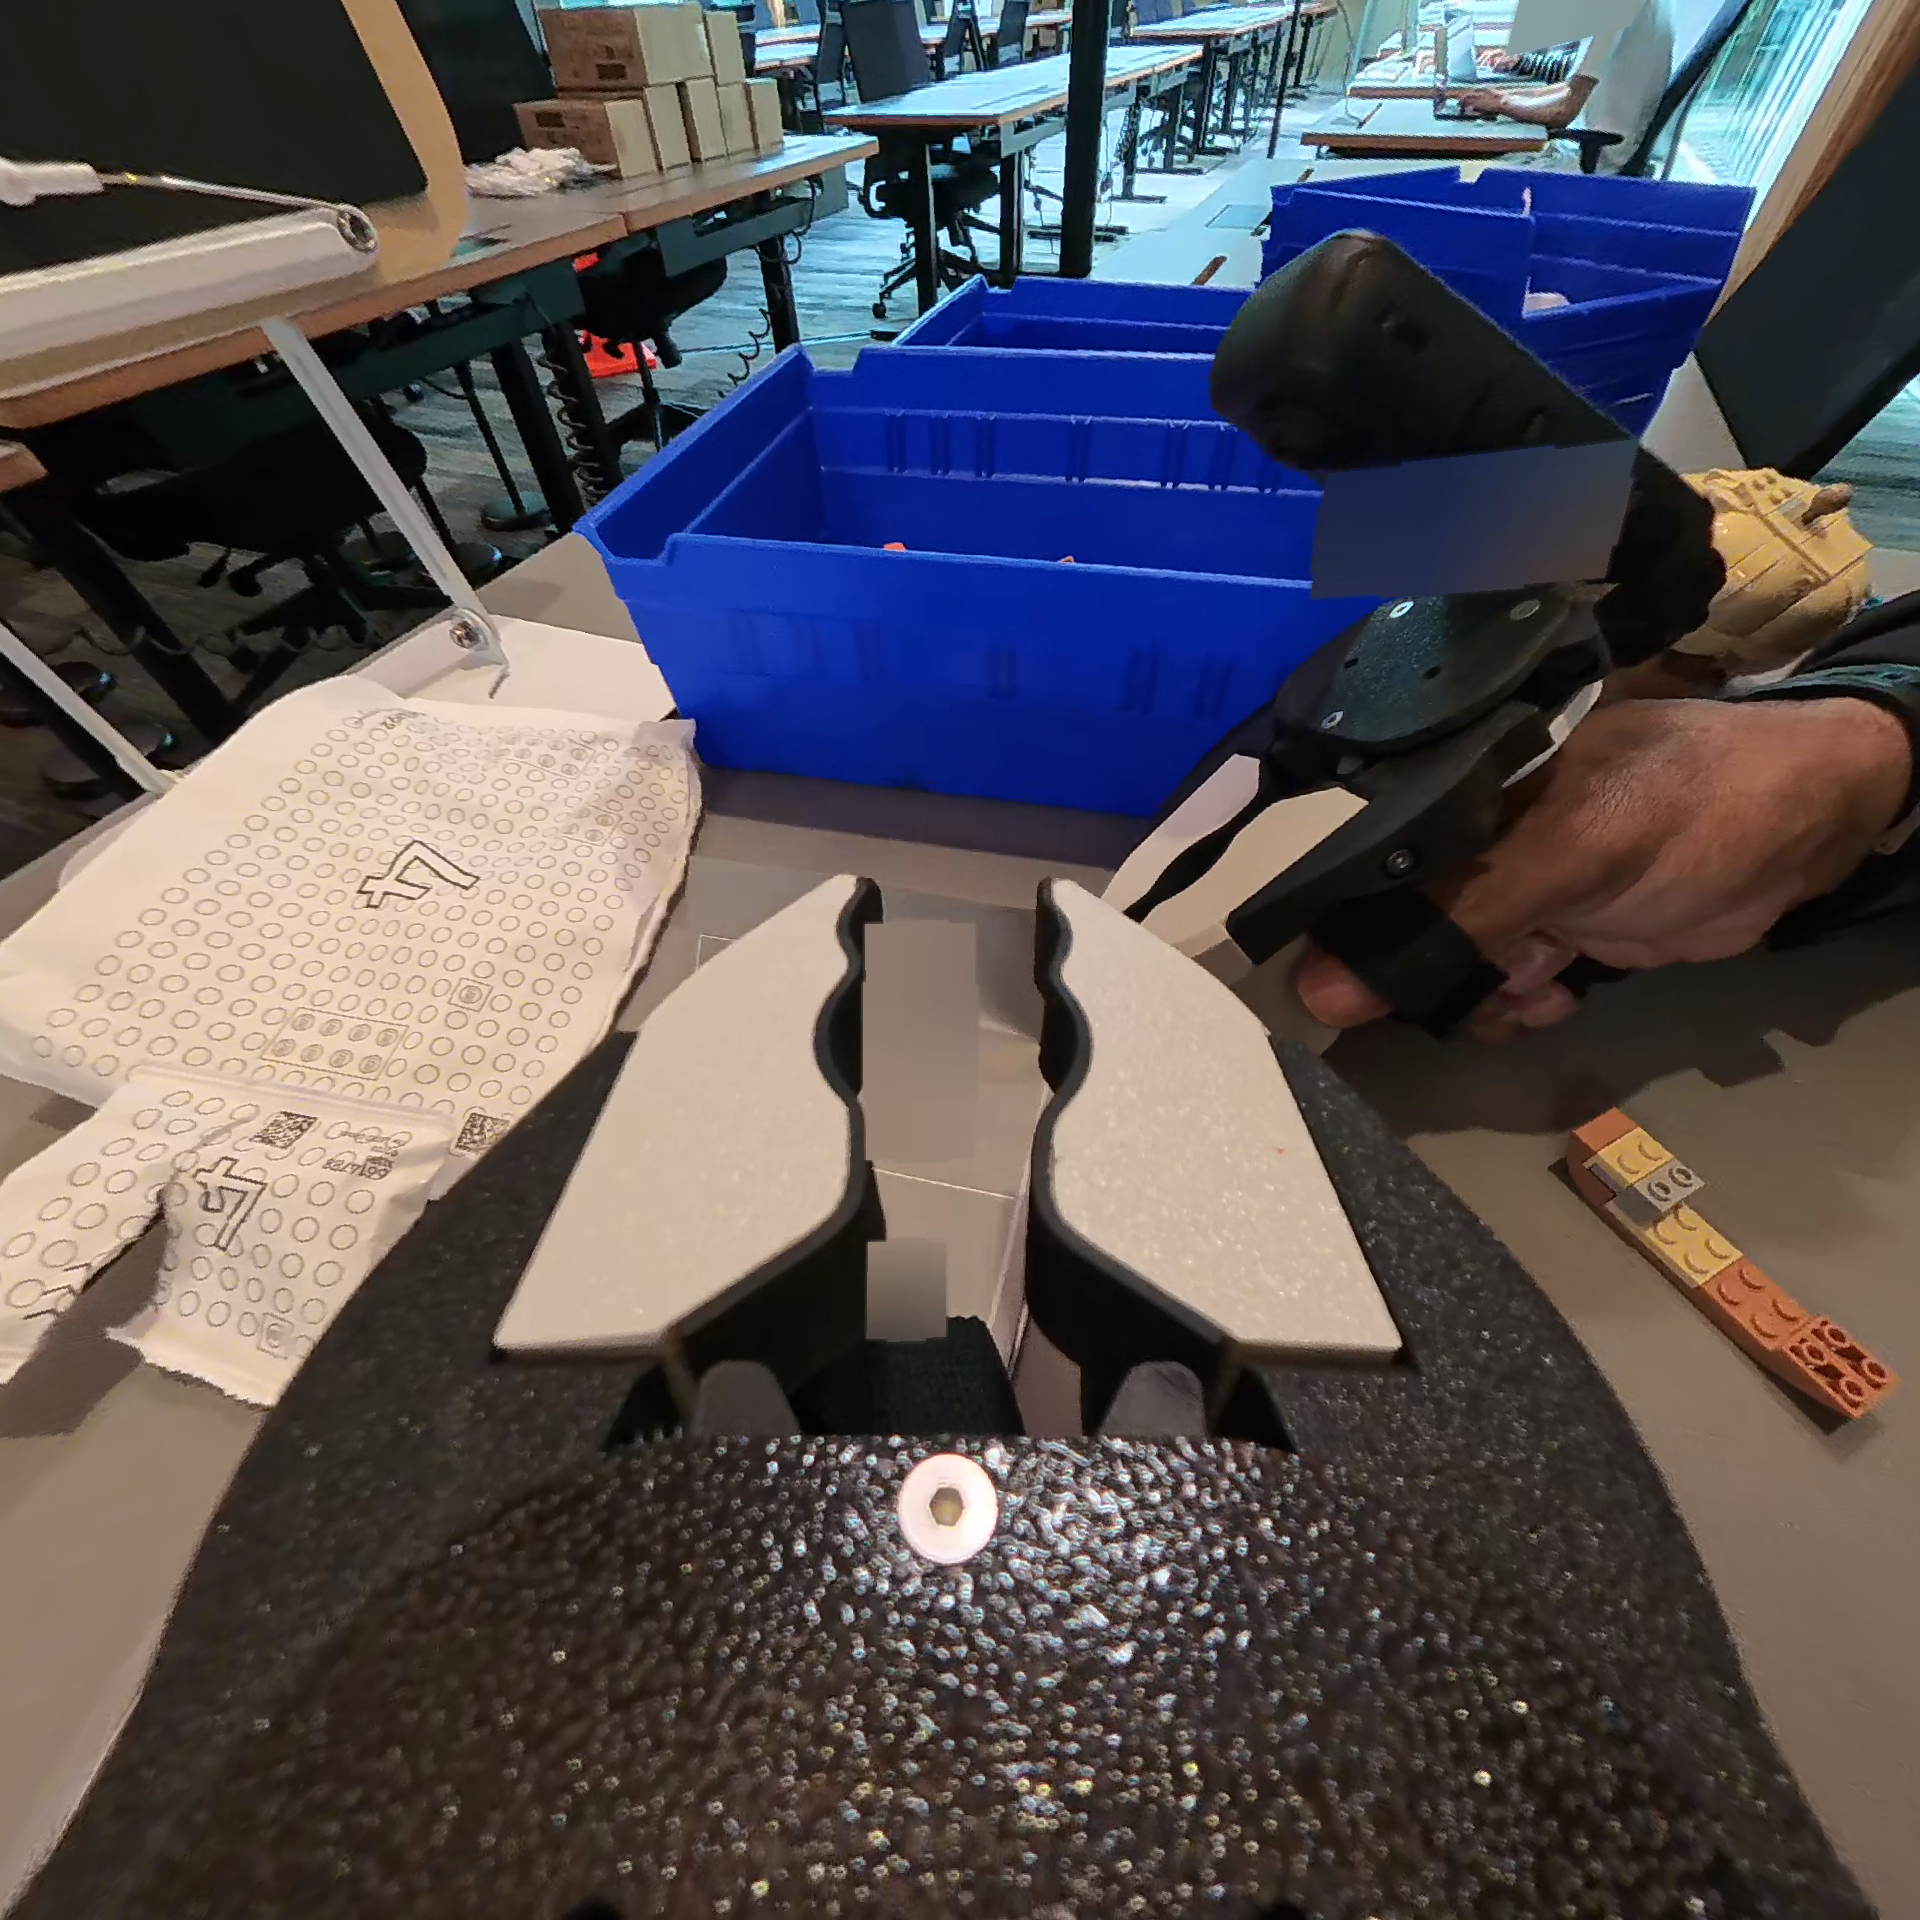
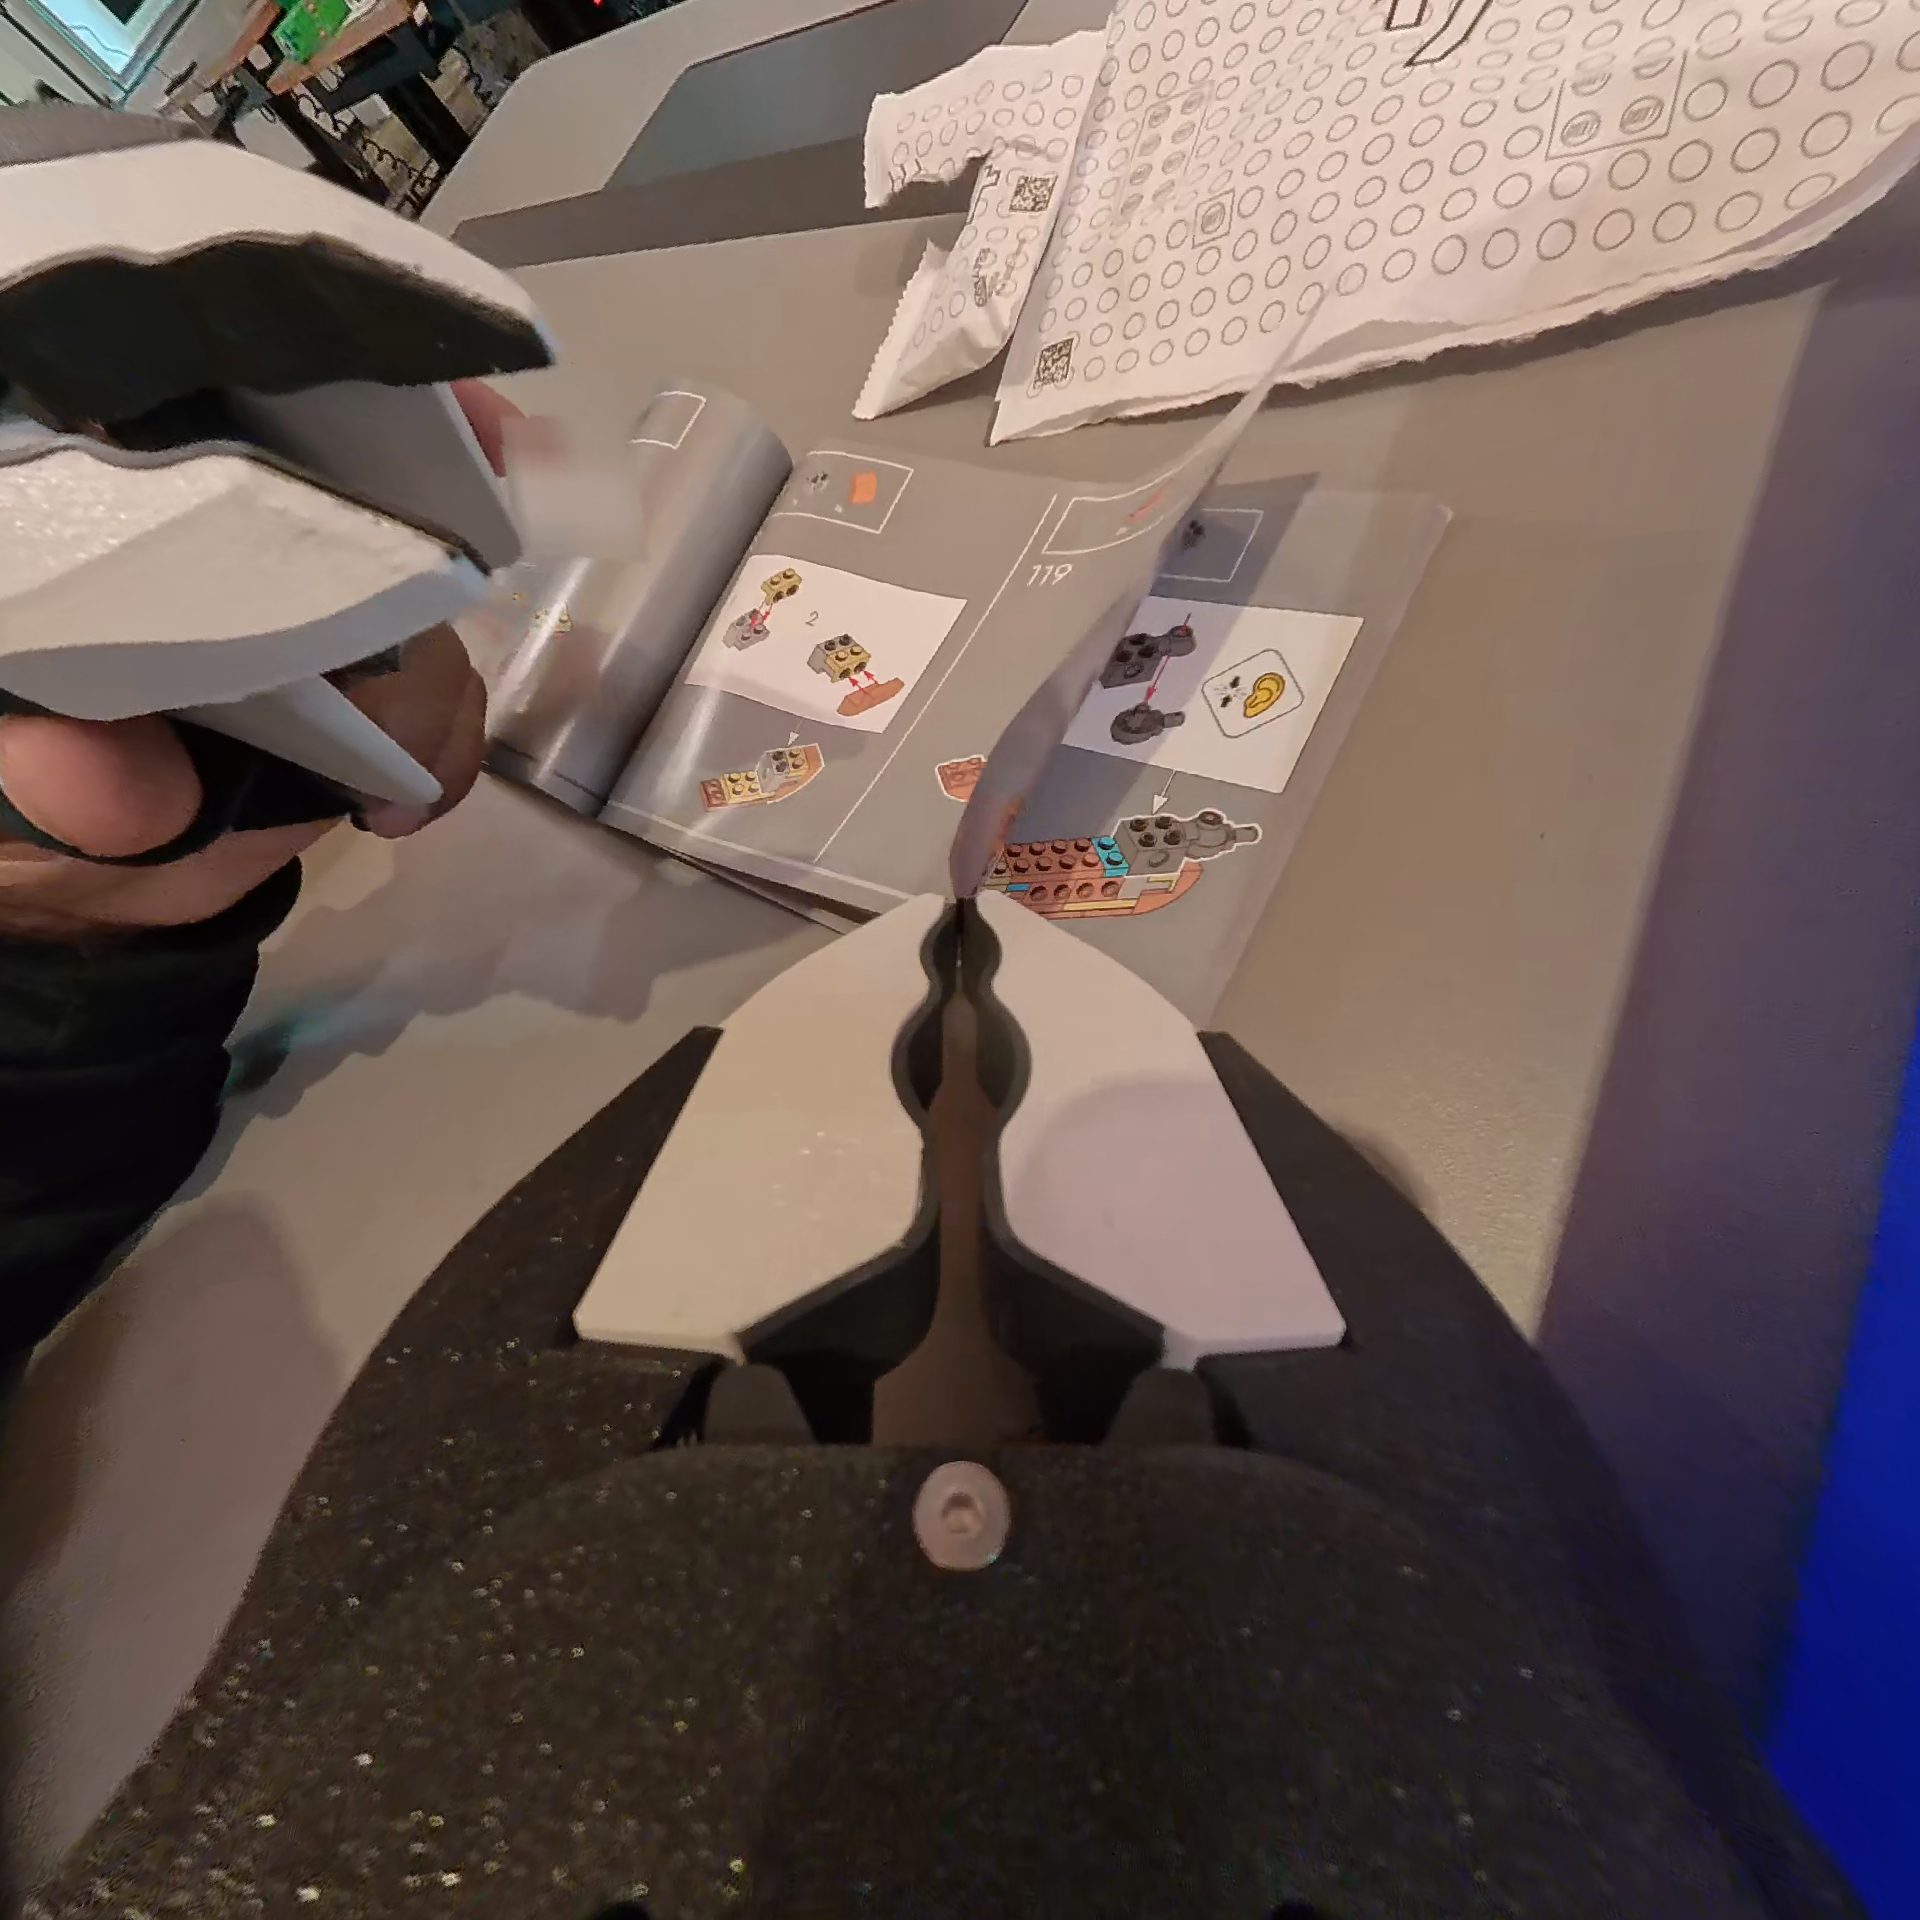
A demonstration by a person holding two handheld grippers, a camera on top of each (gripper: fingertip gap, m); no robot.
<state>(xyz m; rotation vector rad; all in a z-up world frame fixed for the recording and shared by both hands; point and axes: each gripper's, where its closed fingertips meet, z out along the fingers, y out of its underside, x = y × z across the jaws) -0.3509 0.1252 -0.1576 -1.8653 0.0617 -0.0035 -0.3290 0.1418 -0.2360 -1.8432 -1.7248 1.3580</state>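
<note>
An open instruction booklet (image 2: 894,665) with brick-building pictures lies on the grey table (image 2: 1558,831). My right gripper (image 2: 961,909) is shut on the lower edge of one page (image 2: 1101,623), which stands lifted and edge-on above the booklet. The right gripper also shows in the left wrist view (image 1: 1143,894), held by a hand, its closed tips low beside my left fingers. My left gripper (image 1: 951,904) is open and empty just above the booklet's grey page (image 1: 1003,977). In the right wrist view the left gripper (image 2: 509,457) hovers over the booklet's left side.
Two white paper bags printed with circles (image 1: 343,914) lie left of the booklet. A blue bin (image 1: 935,665) stands right behind it, with more bins beyond. A brown and tan brick assembly (image 1: 1704,1257) lies at the right. A tan brick model (image 1: 1787,561) sits behind the hand. There is about 9 cm between the tips of the two grippers.
</note>
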